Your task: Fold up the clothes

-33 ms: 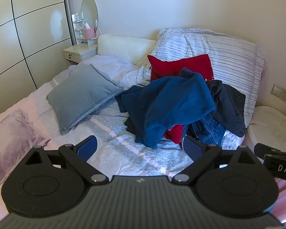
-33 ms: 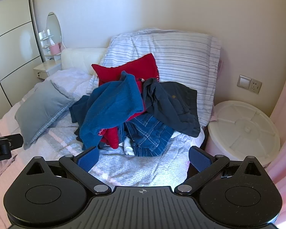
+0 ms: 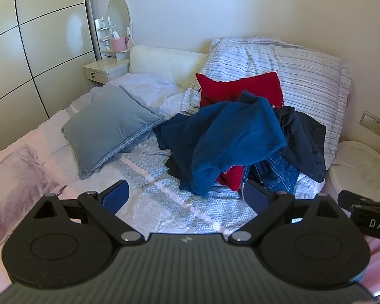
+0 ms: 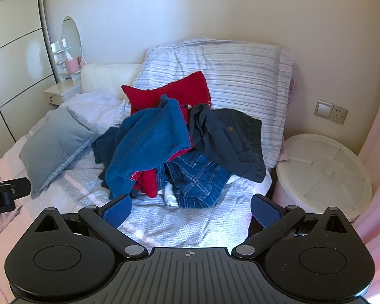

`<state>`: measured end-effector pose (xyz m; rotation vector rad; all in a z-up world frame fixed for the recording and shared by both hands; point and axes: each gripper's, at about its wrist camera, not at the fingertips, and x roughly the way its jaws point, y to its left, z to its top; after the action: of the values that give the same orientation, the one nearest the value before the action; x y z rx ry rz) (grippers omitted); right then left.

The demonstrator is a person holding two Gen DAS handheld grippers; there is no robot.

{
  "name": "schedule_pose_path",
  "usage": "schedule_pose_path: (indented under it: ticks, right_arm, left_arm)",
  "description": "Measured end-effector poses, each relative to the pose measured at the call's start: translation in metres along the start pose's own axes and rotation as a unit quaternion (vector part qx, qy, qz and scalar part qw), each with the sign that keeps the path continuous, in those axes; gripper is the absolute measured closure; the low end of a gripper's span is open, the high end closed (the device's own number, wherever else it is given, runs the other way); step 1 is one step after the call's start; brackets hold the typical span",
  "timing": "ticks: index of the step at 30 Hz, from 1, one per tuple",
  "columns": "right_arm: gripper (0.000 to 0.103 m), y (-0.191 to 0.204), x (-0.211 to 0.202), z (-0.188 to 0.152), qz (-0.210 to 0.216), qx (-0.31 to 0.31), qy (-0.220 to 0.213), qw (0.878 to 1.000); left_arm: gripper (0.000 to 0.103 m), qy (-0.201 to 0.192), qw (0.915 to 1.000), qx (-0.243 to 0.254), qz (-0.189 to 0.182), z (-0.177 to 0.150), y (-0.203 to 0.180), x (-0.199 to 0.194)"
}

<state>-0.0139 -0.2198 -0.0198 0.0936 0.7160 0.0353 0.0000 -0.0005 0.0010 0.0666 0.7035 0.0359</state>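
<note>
A heap of clothes lies on the bed against a striped pillow (image 4: pixel 240 76): a blue fleece top (image 3: pixel 235 139) (image 4: pixel 149 141) on top, a red garment (image 3: pixel 240 88) (image 4: pixel 169 91) behind and under it, a dark navy garment (image 3: pixel 304 136) (image 4: pixel 228 136) on the right, blue jeans (image 3: pixel 278 172) (image 4: pixel 197 177) at the front. My left gripper (image 3: pixel 186 196) is open and empty, in front of the heap's left part. My right gripper (image 4: pixel 190 209) is open and empty, in front of the jeans.
A grey cushion (image 3: pixel 109 124) lies left of the heap, a mauve cushion (image 3: pixel 15 182) nearer. The bedspread (image 3: pixel 152 202) is bare in front of the heap. A white round tub (image 4: pixel 324 172) stands right of the bed. A nightstand with mirror (image 3: pixel 106 68) stands by the wardrobe.
</note>
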Motion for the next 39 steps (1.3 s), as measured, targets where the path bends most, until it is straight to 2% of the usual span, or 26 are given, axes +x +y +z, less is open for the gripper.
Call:
schedule_pose_path:
  ticks: [9,22,39]
  right_arm:
    - [0.000,0.004,-0.001,0.002,0.003,-0.003,-0.003,1.000]
    - [0.000,0.018,-0.001,0.005,-0.004,-0.002,-0.005,1.000]
    - [0.000,0.052,0.004,0.005,-0.007,-0.013,-0.006,1.000]
  left_arm:
    - [0.007,-0.007,1.0000,0.002,-0.001,0.005,-0.002,-0.003]
    - [0.007,-0.008,0.9999,-0.004,-0.013,0.008,0.016,0.001]
    - [0.007,-0.003,0.9997,-0.019,-0.011,0.004,0.052,0.006]
